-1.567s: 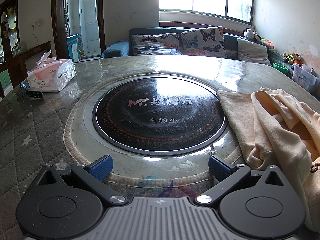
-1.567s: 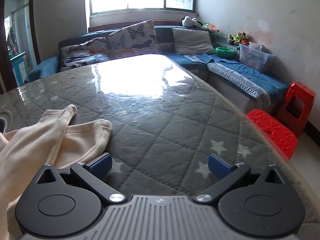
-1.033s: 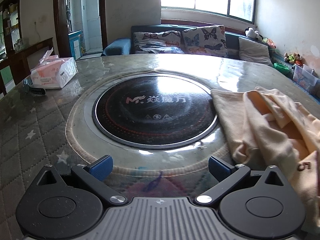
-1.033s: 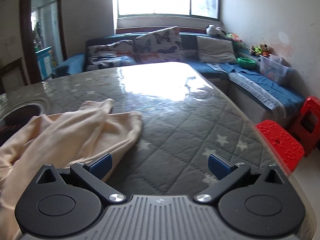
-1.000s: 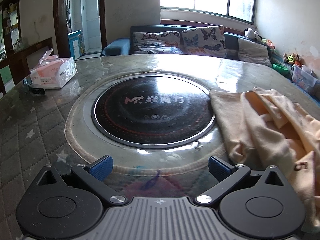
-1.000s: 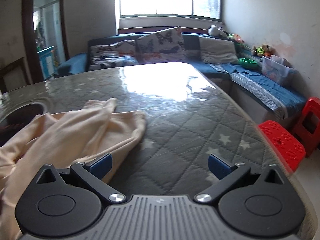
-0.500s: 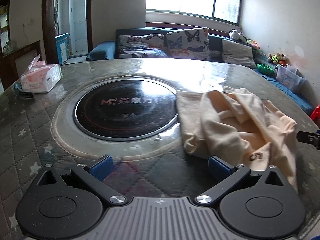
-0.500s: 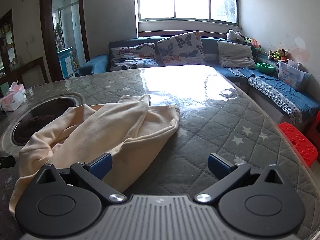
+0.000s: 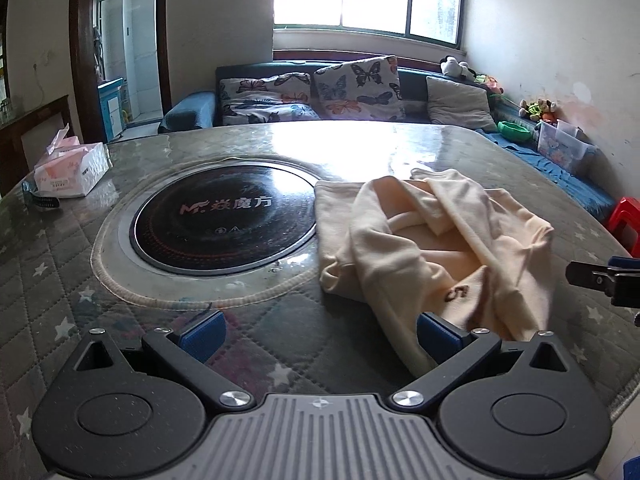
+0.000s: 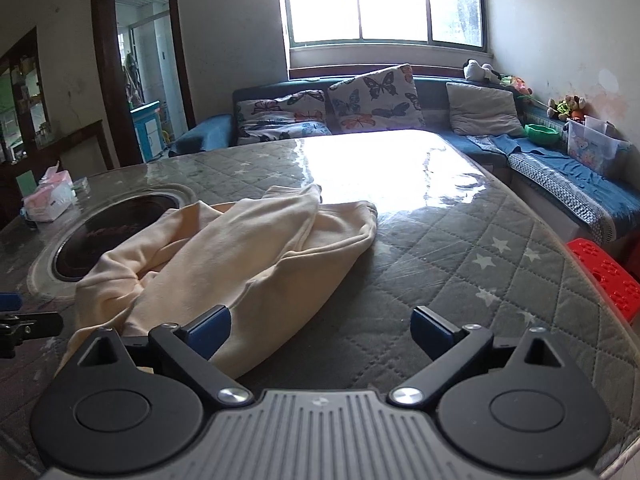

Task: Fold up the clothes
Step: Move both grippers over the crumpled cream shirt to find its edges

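Desk (image 9: 400, 148): I see a quilted grey cover with white stars under a glossy clear sheet; window glare washes out the far half
Garment (image 9: 432, 248): a cream top lies crumpled in a loose heap on the right part of the desk, one edge just reaching the cooktop, sleeves and layers overlapping, not flat and not in a neat fold
Cooktop (image 9: 224, 220): round black plate set into the desk; it reads "M" followed by Chinese characters, with small warning symbols below that I cannot make out
Tissue pack (image 9: 70, 170): pink and white, far left; its print is too small to read
Left gripper (image 9: 320, 334): spread wide, holding nothing, its right finger touching or just over the garment's near edge
Right gripper (image 10: 320, 330): spread, holding nothing, its left finger at the near hem
Doing it well: I judge each gripper should pinch a single layer at a hem or shoulder, then draw the cloth flat before any crease
Garment print (image 9: 458, 293): a brown "5" or "S"
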`<control>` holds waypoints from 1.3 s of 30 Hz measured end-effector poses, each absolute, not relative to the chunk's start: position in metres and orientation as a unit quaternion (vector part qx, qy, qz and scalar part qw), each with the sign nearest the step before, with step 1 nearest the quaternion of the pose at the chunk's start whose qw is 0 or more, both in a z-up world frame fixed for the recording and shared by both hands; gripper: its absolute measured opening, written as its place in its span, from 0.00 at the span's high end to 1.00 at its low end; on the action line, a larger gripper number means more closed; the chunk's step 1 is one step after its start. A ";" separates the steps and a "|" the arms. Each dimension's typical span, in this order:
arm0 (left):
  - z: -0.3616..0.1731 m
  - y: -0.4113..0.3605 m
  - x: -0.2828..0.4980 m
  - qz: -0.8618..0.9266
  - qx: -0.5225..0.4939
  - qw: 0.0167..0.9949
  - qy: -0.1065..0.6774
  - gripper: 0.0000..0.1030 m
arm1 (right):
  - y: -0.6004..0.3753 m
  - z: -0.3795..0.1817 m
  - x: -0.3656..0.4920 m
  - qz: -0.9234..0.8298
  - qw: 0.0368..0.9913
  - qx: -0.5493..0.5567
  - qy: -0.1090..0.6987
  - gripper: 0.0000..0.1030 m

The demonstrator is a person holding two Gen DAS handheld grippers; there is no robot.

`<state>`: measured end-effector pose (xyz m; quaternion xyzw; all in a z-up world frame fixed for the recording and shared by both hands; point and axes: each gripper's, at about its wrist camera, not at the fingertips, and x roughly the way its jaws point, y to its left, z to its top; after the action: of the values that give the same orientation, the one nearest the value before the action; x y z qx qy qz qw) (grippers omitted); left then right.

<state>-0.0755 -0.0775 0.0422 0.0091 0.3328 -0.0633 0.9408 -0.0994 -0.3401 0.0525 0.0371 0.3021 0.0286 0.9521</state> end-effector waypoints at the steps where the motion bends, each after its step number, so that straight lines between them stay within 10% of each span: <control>1: 0.043 -0.079 -0.078 -0.064 0.011 0.941 0.331 0.00 | -0.339 0.053 -0.101 0.030 0.953 0.038 0.300 0.05; 39: 0.048 -0.090 -0.105 -0.078 0.014 0.944 0.321 0.00 | -0.308 0.069 -0.136 0.071 0.956 0.012 0.284 0.10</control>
<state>-0.1053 -0.0900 0.0475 0.0143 0.3212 -0.0783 0.9437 -0.1357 -0.3076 0.0692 0.0116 0.2841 0.0712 0.9561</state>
